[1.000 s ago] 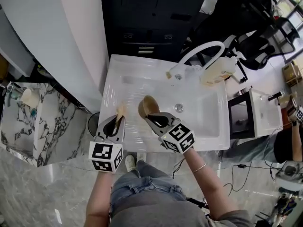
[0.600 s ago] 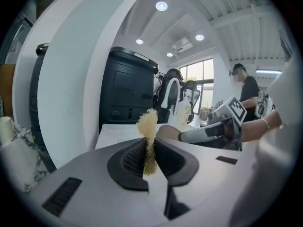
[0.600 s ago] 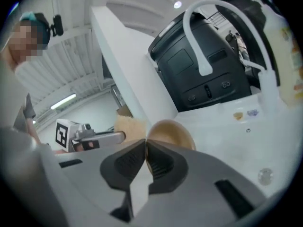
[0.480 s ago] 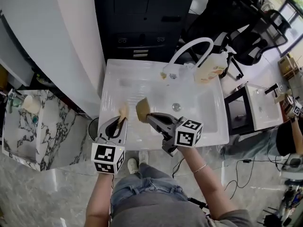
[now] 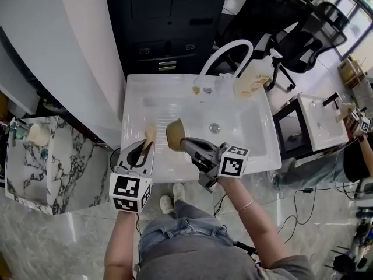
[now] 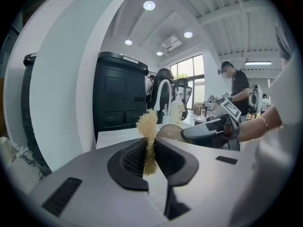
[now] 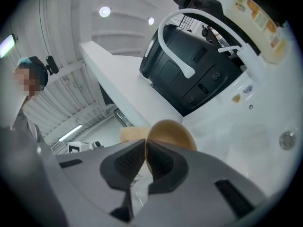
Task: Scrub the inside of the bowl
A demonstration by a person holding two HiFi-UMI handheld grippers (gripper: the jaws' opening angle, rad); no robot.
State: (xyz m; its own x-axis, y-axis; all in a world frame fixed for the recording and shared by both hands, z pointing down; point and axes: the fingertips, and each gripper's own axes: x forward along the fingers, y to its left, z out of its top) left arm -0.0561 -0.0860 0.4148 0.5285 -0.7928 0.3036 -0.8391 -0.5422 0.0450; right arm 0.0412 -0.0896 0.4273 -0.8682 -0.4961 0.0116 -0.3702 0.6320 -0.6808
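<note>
A tan bowl (image 5: pixel 174 134) is held on edge over the white sink (image 5: pixel 250 127), my right gripper (image 5: pixel 185 143) shut on its rim. In the right gripper view the bowl (image 7: pixel 173 133) rises from between the jaws, turned sideways. My left gripper (image 5: pixel 146 146) is shut on a beige scrubbing pad (image 5: pixel 150 136), just left of the bowl and apart from it. From the left gripper view the pad (image 6: pixel 148 126) sticks up between the jaws, with the bowl (image 6: pixel 170 131) and the right gripper (image 6: pixel 208 130) right behind it.
A curved white faucet (image 5: pixel 224 57) and a soap bottle (image 5: pixel 254 80) stand at the sink's back edge. The drain (image 5: pixel 214 128) lies mid-basin. A marble counter (image 5: pixel 35 156) is at the left, a dark cabinet (image 5: pixel 163 22) behind. A person (image 6: pixel 236 91) stands at the right.
The right gripper has rolled, so the bowl now stands more on edge with its opening turned left toward the pad. The left gripper has stayed almost in place.
</note>
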